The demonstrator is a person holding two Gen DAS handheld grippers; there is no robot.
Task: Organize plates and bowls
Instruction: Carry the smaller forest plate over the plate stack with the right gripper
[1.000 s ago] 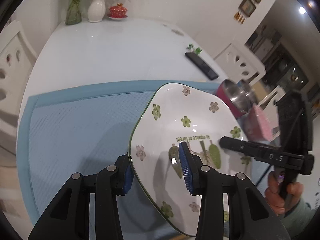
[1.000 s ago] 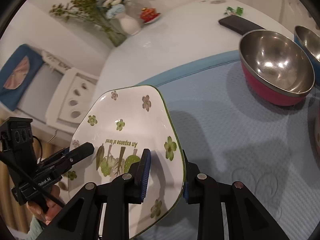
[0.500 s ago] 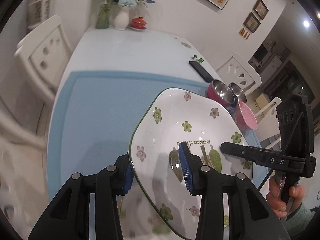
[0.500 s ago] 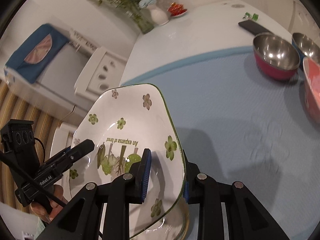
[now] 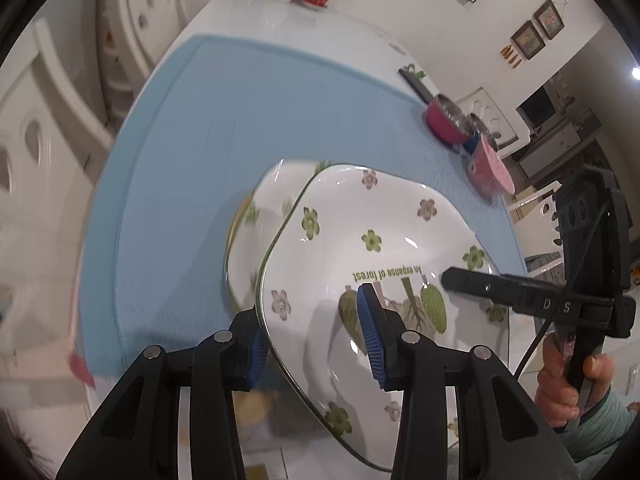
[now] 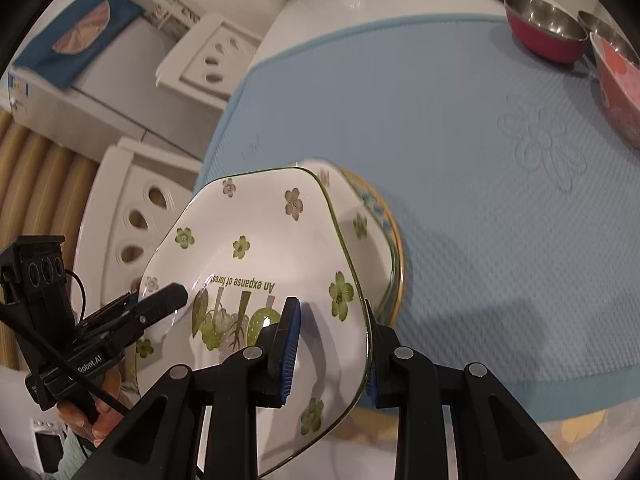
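We hold the flowered plate (image 5: 384,248) by opposite rims, left gripper (image 5: 312,338) and right gripper (image 6: 328,344) both clamped on it, mid-frame above the stacked plates (image 6: 380,224), keeping it level for stacking.

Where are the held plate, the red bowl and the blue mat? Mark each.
held plate (image 5: 372,240), left wrist view, on a green flower in its well.
red bowl (image 6: 540,38), right wrist view, on its red outer wall.
blue mat (image 6: 460,128), right wrist view, on bare textured surface.
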